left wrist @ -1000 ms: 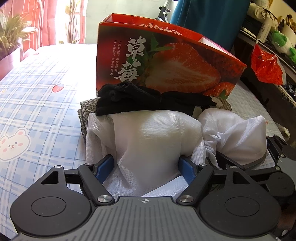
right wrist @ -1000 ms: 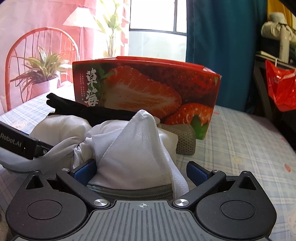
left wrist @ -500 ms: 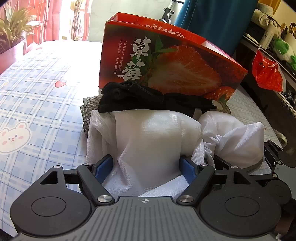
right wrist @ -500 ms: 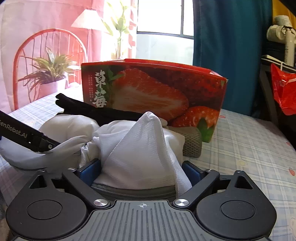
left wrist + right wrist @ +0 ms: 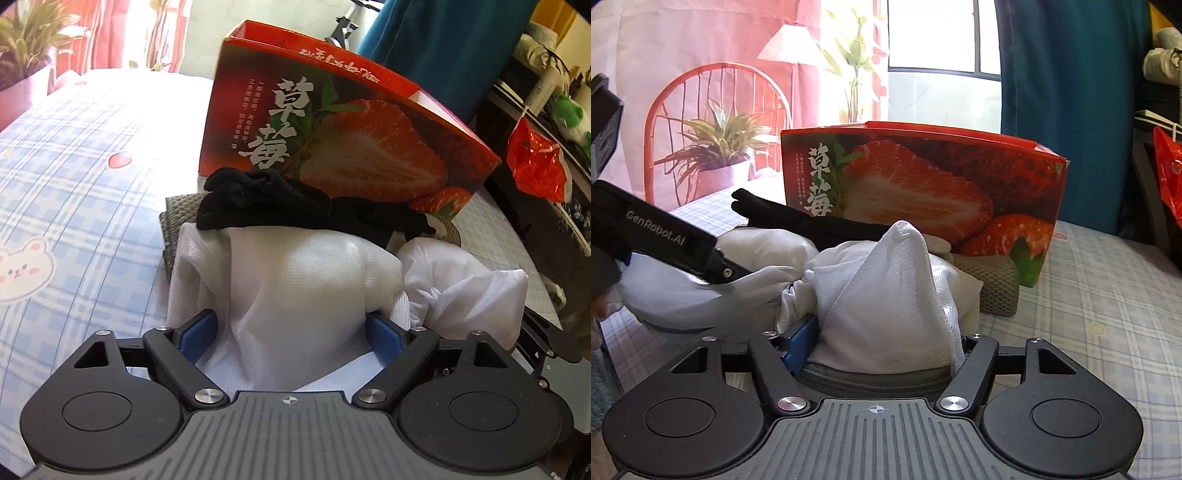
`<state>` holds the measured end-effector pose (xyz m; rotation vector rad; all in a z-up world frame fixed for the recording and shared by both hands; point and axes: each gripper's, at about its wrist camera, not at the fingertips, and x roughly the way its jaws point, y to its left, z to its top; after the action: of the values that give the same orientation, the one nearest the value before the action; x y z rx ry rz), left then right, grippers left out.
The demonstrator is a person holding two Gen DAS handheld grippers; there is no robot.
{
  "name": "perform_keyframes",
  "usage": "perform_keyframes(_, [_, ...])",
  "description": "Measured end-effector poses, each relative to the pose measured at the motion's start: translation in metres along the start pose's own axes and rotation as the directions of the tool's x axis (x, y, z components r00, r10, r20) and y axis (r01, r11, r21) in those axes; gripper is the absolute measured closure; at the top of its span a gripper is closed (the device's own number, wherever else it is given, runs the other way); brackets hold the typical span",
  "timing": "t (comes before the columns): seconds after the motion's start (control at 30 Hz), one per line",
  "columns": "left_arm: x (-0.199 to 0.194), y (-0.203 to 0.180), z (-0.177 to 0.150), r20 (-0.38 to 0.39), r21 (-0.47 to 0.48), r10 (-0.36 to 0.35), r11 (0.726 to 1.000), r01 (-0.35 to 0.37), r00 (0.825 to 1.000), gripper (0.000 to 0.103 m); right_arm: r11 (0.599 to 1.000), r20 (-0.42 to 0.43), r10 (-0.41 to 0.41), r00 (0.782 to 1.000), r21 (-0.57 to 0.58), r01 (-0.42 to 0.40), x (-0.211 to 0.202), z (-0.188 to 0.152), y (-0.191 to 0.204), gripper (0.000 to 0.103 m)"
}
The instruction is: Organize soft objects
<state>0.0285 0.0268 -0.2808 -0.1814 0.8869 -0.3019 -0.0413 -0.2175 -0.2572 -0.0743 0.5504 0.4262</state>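
Here, left gripper (image 5: 291, 328) spread wide around the near bulge of the white mesh bag (image 5: 295, 280), jaws having just opened further; blue pads (image 5: 195, 330) at either flank of the cloth, firm pressing not evident. Right gripper (image 5: 882, 347) narrowed onto the other end of the same bag, jaws having just closed in; left blue pad against the mesh, right pad hidden behind a fold, cloth bunched into a peak between them. In the right wrist view, left gripper's black finger marked "GenRobot.AI" lying across the bag's rounded end.

Landmark: strawberry box (image 5: 332, 122), red, upright, top open, printed with a cut strawberry and large white characters "草莓"; smaller vertical print beside them too fine to read. White mesh bag directly in front of the box, on the blue plaid cloth (image 5: 74, 192). Black fabric (image 5: 273, 203) draped on the bag's far edge, against the box face. Grey knitted piece (image 5: 993, 280) at the box's foot, partly under the bag.
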Motion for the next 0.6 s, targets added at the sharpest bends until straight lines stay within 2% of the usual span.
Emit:
perform_keyframes(0.23, [0.003, -0.003, 0.004, -0.005, -0.003, -0.001, 1.000, 0.001, 1.000, 0.013, 1.000, -0.004, 0.010, 1.000, 0.019, -0.010, 0.000, 0.000, -0.001, 0.044])
perform_keyframes(0.3, [0.002, 0.000, 0.004, -0.011, -0.013, -0.052, 0.999, 0.052, 0.999, 0.036, 1.000, -0.008, 0.014, 1.000, 0.016, -0.014, 0.000, 0.001, -0.001, 0.047])
perform_keyframes(0.33, [0.002, -0.001, 0.005, -0.024, -0.020, -0.076, 0.997, 0.075, 0.997, 0.057, 1.000, -0.014, 0.020, 1.000, 0.017, -0.019, 0.000, 0.003, -0.001, 0.050])
perform_keyframes(0.37, [0.003, -0.001, 0.005, -0.038, -0.016, -0.089, 0.996, 0.088, 0.995, 0.070, 0.999, -0.020, 0.031, 0.999, 0.022, -0.030, -0.001, 0.005, -0.002, 0.053])
perform_keyframes(0.47, [-0.002, -0.004, 0.004, -0.038, 0.009, -0.104, 0.994, 0.105, 0.994, 0.083, 0.998, -0.035, 0.053, 0.998, 0.025, -0.053, -0.003, 0.013, -0.002, 0.061])
perform_keyframes(0.6, [-0.013, -0.005, 0.004, -0.032, 0.011, -0.131, 0.991, 0.131, 0.991, 0.084, 0.997, -0.045, 0.072, 0.996, 0.027, -0.070, -0.012, 0.024, -0.004, 0.067])
